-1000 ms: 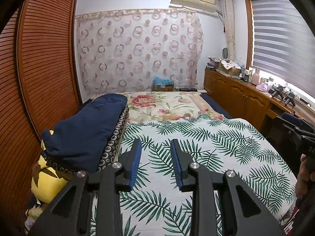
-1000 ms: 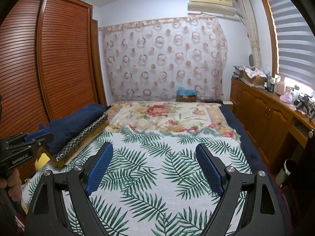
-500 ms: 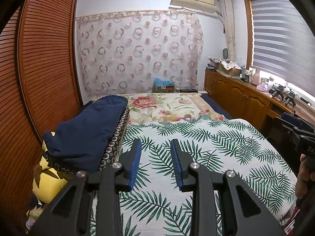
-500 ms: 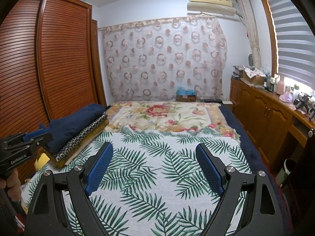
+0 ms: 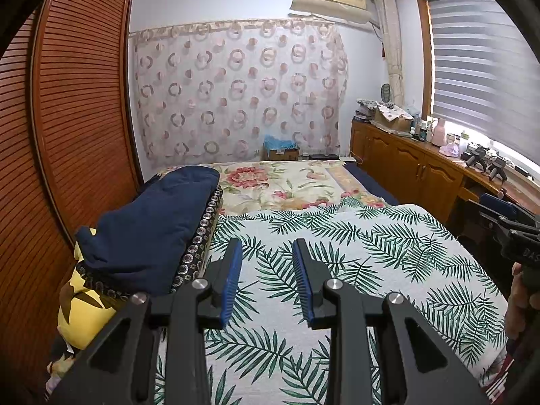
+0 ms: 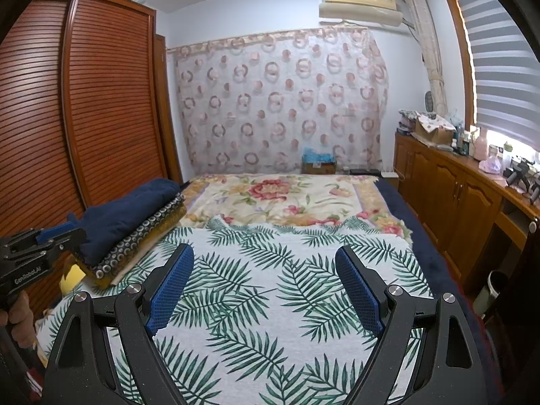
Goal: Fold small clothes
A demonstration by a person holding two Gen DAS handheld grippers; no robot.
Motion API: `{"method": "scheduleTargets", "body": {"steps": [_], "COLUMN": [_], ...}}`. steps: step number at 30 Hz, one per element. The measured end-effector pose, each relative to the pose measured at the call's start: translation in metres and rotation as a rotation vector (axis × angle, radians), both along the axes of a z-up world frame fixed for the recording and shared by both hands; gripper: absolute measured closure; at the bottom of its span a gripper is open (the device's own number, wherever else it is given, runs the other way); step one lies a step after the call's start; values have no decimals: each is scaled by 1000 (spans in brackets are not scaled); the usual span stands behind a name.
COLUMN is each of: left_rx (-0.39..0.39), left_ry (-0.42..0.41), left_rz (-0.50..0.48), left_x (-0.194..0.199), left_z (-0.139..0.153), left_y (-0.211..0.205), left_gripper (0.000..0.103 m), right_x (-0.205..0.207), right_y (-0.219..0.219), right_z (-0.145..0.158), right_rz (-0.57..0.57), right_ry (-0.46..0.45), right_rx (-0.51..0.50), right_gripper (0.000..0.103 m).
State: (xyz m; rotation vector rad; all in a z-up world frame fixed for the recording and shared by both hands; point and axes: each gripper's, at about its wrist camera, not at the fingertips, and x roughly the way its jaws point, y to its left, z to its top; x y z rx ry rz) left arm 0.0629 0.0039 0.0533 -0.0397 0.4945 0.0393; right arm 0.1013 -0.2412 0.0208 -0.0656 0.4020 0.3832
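No small garment lies loose on the bed. A palm-leaf sheet (image 5: 371, 253) (image 6: 270, 303) covers the near half of the mattress. At its left edge sits a stack: a folded navy cloth (image 5: 152, 222) (image 6: 128, 209) on a ring-patterned dark cloth (image 5: 202, 236), with something yellow (image 5: 77, 307) underneath. My left gripper (image 5: 267, 246) hovers over the sheet beside the stack, open with a narrow gap and nothing in it. My right gripper (image 6: 264, 251) hangs over the middle of the sheet, wide open and empty. Each gripper shows at the edge of the other's view.
A floral blanket (image 5: 287, 185) covers the far half of the bed. A slatted wooden wardrobe (image 5: 67, 118) runs along the left. Low wooden cabinets (image 6: 455, 195) with clutter on top line the right, and a bin (image 6: 489, 290) stands by the bed. A curtain (image 6: 280, 101) hangs behind.
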Motion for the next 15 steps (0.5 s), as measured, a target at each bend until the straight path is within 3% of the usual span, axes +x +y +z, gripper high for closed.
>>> {"method": "scheduleTargets", "body": {"steps": [15], "left_rx": [1], "left_ry": [-5], "left_rz": [0], "left_x": [0], "left_z": [2], "left_y": [1], "left_gripper": [73], "right_x": [0], "right_y": [0], "right_z": [0], "right_rz": [0], "right_ry": [0], "right_rx": [2], "right_gripper": [15]}}
